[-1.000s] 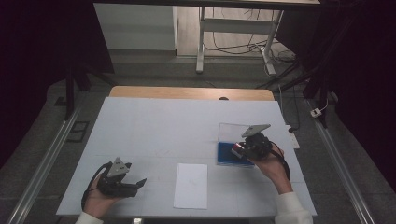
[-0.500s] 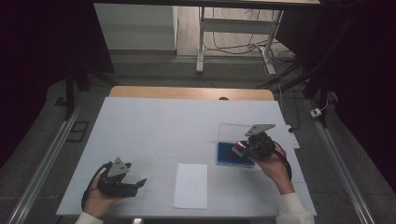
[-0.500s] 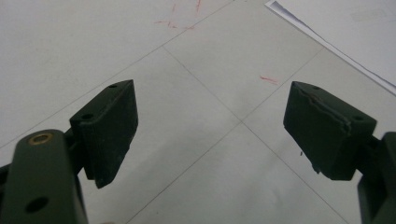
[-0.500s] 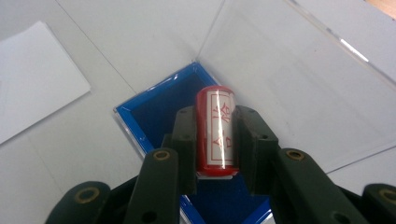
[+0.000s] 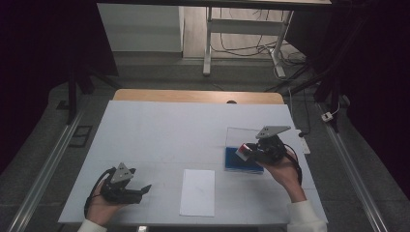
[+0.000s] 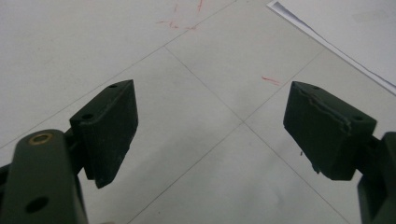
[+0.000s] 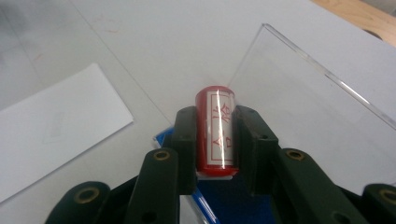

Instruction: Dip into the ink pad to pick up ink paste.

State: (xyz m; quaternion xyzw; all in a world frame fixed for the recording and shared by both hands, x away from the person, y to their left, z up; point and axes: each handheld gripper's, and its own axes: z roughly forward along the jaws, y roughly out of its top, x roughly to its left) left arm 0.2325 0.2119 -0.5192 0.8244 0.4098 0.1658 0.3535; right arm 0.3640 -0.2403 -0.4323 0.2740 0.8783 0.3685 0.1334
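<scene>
My right gripper (image 7: 215, 135) is shut on a red cylindrical stamp (image 7: 215, 133) with a white label bearing red characters, held just above a blue ink pad (image 5: 241, 160) inside a clear open case (image 7: 322, 107). In the high view the right gripper (image 5: 246, 152) sits at the table's right, the stamp (image 5: 243, 149) pointing left. A white sheet of paper (image 5: 198, 192) lies at the front middle. My left gripper (image 5: 140, 190) rests open at the front left, empty; its jaws (image 6: 210, 135) stand wide over bare table.
The white table (image 5: 183, 130) has faint grid lines and small red marks (image 6: 271, 80). A wooden edge (image 5: 193, 95) runs along the far side. Cables and a metal frame leg (image 5: 208, 43) lie on the floor beyond.
The right gripper has shifted slightly with the stamp over the ink pad. The left gripper has not moved.
</scene>
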